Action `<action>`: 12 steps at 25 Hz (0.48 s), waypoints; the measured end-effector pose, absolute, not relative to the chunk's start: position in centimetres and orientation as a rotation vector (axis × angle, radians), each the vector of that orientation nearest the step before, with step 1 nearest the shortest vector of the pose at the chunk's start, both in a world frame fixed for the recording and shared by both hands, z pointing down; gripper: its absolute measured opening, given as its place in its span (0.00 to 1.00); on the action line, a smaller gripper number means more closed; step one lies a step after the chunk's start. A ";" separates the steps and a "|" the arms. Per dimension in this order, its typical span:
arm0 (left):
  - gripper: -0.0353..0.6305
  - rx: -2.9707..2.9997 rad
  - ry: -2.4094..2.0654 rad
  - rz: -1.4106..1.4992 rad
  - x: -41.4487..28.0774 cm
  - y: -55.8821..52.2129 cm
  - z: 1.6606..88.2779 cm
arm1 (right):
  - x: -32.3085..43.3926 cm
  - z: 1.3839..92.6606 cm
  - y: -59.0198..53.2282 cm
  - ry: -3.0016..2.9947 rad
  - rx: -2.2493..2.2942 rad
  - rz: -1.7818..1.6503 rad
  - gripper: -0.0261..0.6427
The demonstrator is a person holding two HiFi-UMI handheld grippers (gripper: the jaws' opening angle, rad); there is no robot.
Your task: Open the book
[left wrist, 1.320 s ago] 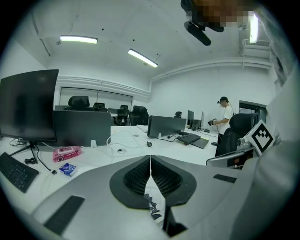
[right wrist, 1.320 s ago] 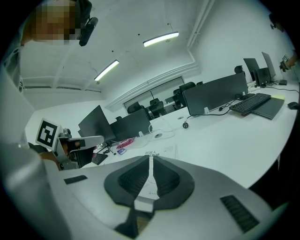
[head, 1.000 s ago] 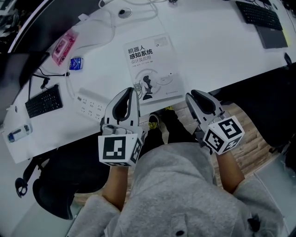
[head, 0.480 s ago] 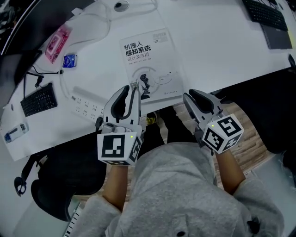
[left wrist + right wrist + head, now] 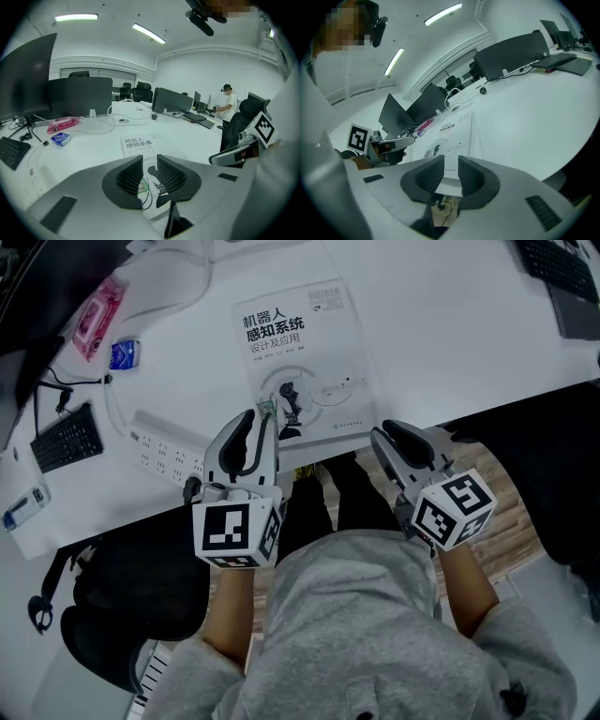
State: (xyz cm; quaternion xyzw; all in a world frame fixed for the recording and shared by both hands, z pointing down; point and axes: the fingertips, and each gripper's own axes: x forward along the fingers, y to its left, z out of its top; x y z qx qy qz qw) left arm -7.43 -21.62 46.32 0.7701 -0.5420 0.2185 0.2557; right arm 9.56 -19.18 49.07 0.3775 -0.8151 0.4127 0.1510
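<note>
While shut on the table point(image 5: 450, 334), the book point(image 5: 305, 362) looks light, glossy, bendy.
Empty left tool point(image 5: 265, 418) sits slightly open; right tool point(image 5: 379, 436), also empty, has just been opening; take its free right edge.

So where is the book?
In the head view the book lies shut on the white desk, near its front edge, with the left tongs at its near left corner and the power strip to its left.

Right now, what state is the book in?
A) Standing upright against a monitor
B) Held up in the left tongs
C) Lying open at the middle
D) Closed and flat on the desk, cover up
D: the book lies flat and shut on the white desk, with its printed cover facing up.
</note>
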 end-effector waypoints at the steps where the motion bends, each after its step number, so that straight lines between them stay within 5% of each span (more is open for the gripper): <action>1: 0.20 2.084 -1.465 0.602 -7.5 -21.7 46.8 | 9.5 49.4 -19.1 -2.335 1.079 1.193 0.19; 12: 0.20 2.057 -1.367 0.662 -6.3 -21.9 51.4 | 9.5 52.6 -18.3 -2.286 1.049 1.294 0.19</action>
